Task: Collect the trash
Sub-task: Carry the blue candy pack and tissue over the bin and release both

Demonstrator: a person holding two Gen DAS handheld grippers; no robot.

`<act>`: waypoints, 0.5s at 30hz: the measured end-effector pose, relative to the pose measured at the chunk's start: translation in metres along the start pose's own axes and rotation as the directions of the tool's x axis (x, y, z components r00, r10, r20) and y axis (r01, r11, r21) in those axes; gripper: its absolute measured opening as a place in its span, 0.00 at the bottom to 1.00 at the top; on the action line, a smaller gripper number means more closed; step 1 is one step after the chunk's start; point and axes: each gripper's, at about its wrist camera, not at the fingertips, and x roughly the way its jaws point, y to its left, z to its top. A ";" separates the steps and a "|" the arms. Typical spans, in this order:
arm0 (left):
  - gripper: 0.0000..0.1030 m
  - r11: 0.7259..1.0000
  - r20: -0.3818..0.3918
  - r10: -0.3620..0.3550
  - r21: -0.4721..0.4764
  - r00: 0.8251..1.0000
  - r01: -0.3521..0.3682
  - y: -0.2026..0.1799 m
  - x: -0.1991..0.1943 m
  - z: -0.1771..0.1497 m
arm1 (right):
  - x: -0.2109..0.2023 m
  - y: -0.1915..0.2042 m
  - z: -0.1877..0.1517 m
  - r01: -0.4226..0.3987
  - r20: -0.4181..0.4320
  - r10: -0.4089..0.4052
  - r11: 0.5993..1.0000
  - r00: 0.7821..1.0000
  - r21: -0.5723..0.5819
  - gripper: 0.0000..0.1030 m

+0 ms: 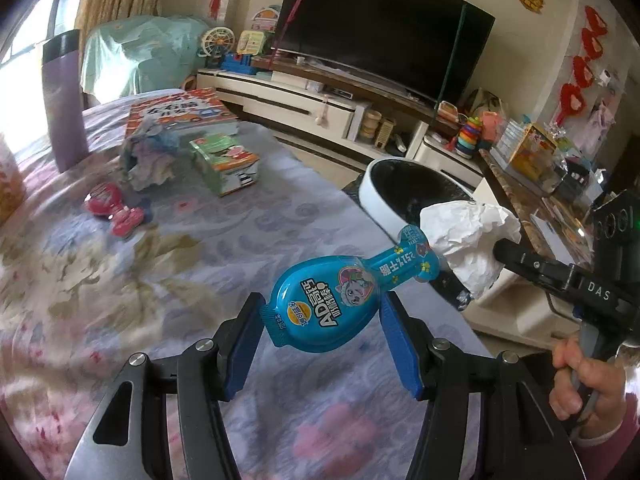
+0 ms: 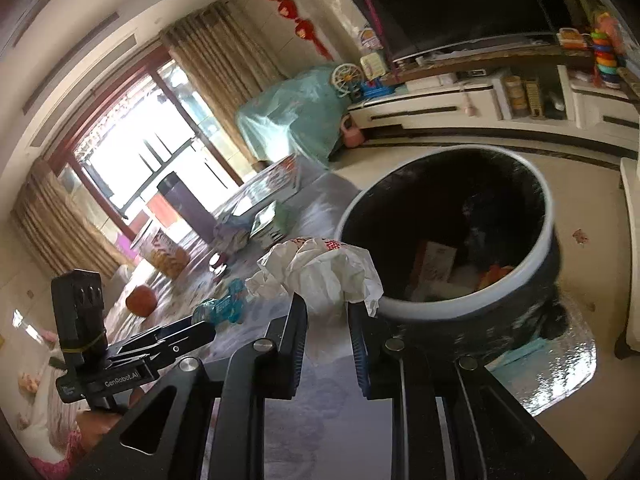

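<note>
Left gripper (image 1: 322, 322): closed on 1 blue snack packet (image 1: 326, 308), held above the patterned tablecloth (image 1: 160, 280). Right gripper (image 2: 326, 312): closed on 1 crumpled white wrapper (image 2: 320, 270), beside the rim of the trash bin (image 2: 460, 300), which stands just off the table edge.

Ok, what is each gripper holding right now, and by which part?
Left gripper holds the blue snack pack by its wide rounded end. Right gripper pinches the crumpled white paper at its lower edge.
</note>
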 end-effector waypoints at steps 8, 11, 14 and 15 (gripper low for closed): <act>0.56 1.000 -0.006 -0.006 0.027 1.000 0.006 -0.020 0.018 0.018 | -0.010 -0.019 0.010 0.029 0.026 -0.029 0.999 0.999 0.019 0.20; 0.56 0.999 -0.006 -0.008 0.043 1.000 0.009 -0.028 0.026 0.025 | -0.010 -0.023 0.013 0.038 0.029 -0.039 0.999 0.999 0.021 0.20; 0.56 0.998 -0.006 -0.006 0.064 1.000 0.006 -0.036 0.033 0.032 | -0.010 -0.030 0.017 0.052 0.030 -0.053 0.998 0.998 0.022 0.20; 0.56 0.998 -0.007 -0.006 0.068 1.000 0.007 -0.038 0.035 0.034 | -0.010 -0.032 0.018 0.057 0.031 -0.058 0.998 0.998 0.023 0.20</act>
